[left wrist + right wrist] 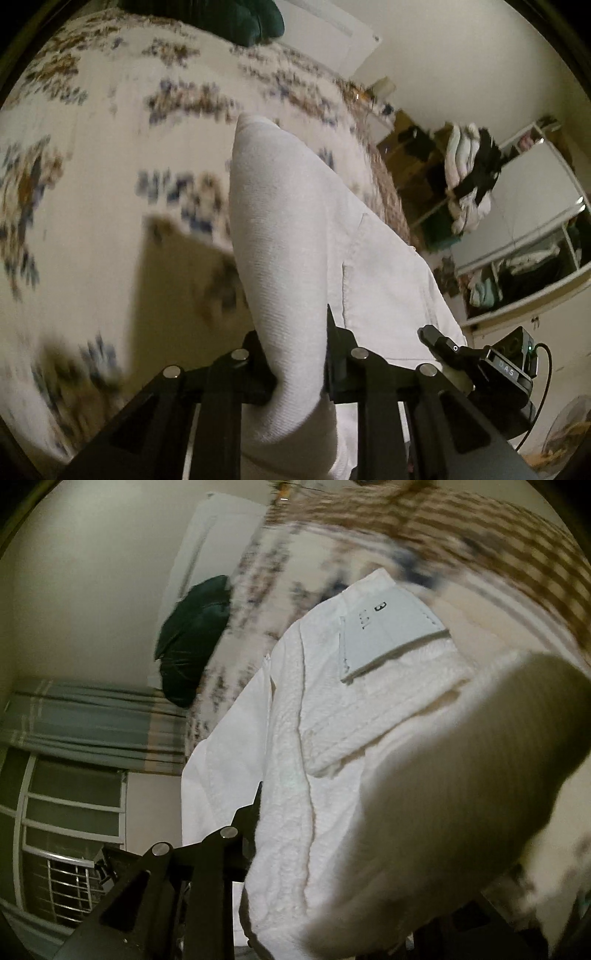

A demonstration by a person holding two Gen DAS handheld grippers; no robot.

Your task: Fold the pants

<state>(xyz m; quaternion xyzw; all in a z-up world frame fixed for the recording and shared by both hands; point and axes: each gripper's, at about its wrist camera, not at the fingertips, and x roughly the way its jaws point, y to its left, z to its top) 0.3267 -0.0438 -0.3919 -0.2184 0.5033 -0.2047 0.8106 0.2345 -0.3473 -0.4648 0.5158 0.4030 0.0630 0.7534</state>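
Both grippers were clamped on the white pants (295, 229): the left gripper (299, 373) pinched a fold of cloth between its fingers, and the right gripper (258, 849) gripped the waist end, its far finger hidden under fabric. The pants hung lifted above the bed (92, 166), so folding looked barely begun, with the halving and laying flat left to do. The bed wore a floral cover with a dark green cushion (192, 638) on it, near open shelves of clothes (469, 177) and a barred window (70, 842).
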